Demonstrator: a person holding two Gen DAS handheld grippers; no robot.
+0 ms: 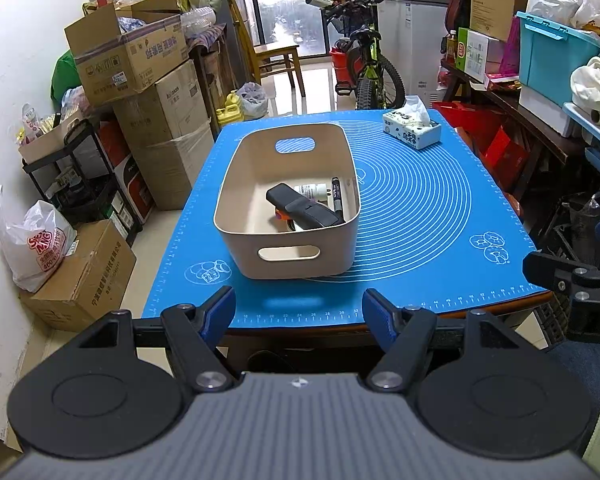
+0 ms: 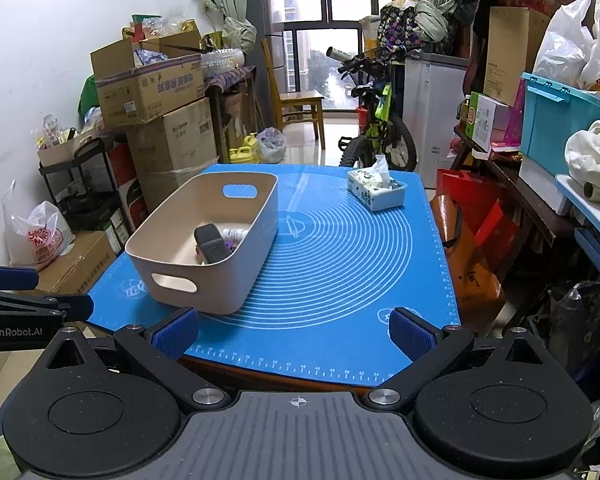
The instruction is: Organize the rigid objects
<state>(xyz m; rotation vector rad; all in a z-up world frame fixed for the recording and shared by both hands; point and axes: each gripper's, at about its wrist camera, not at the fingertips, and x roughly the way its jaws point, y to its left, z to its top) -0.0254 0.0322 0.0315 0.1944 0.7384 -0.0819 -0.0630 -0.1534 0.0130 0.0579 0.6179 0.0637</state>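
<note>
A beige bin [image 1: 236, 184] with handle cut-outs stands on the blue mat [image 1: 420, 216]. Inside lie a black remote [image 1: 304, 208], a white bottle [image 1: 312, 191], a black marker [image 1: 336, 194] and a small orange item [image 1: 281, 213]. My left gripper [image 1: 298, 312] is open and empty, held above the table's near edge in front of the bin. My right gripper [image 2: 296, 332] is open and empty, over the near edge, right of the bin [image 2: 256, 248]. The remote [image 2: 212, 246] and bottle [image 2: 234, 234] also show in the right wrist view.
A tissue box [image 1: 414, 130] sits at the mat's far right corner, also seen in the right wrist view [image 2: 376, 192]. Cardboard boxes [image 1: 140, 80] stack on the left, a bicycle [image 1: 370, 68] stands behind the table, and cluttered shelves [image 1: 540, 80] line the right.
</note>
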